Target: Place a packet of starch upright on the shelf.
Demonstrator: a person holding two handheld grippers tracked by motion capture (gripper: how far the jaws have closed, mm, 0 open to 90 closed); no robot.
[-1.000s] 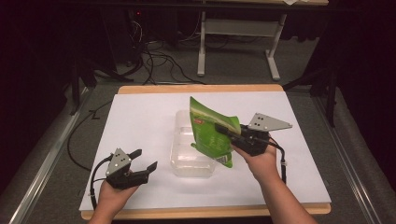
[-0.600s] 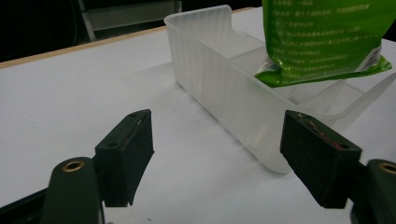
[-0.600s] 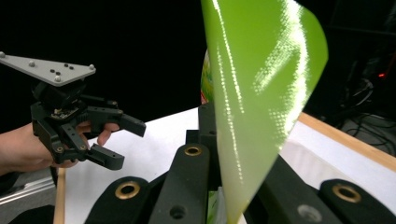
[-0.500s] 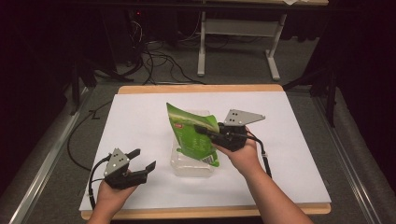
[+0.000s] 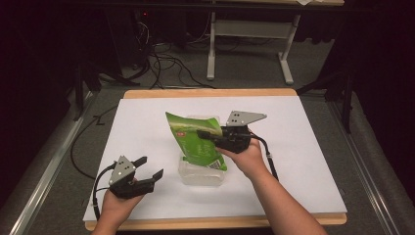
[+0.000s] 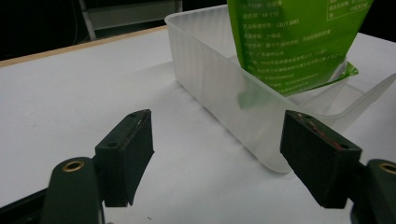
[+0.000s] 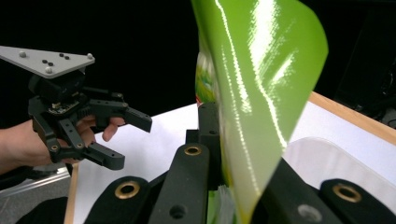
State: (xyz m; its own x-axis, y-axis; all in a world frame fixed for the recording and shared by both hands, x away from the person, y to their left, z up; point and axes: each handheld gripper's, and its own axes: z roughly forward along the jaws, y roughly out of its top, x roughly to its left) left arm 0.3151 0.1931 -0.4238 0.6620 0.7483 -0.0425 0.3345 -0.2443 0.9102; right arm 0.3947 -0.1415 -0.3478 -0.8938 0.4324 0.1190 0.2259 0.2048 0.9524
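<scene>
A green pouch point(image 5: 195, 142) hangs upright over a clear plastic container point(image 5: 215, 177) at the table's middle, and its lower edge is inside the box. My right gripper point(image 5: 201, 133) is shut on the pouch's upper side. In the right gripper view the glossy pouch point(image 7: 261, 93) stands pinched between the jaws of the right gripper point(image 7: 229, 154). My left gripper point(image 5: 149, 167) rests open near the front left, a little left of the container. Its own view shows the left gripper point(image 6: 219, 158) open before the container wall point(image 6: 219, 88), with the pouch point(image 6: 294, 42) behind it.
The white tabletop point(image 5: 303, 147) has a wooden edge point(image 5: 210, 93) at the back. Cables point(image 5: 161, 63) and a desk frame point(image 5: 249, 39) lie on the dark floor beyond. The left gripper point(image 7: 116, 140) appears farther off in the right gripper view.
My right gripper has carried the pouch leftward and down, from the container's right side into it. The left gripper has stayed where it was.
</scene>
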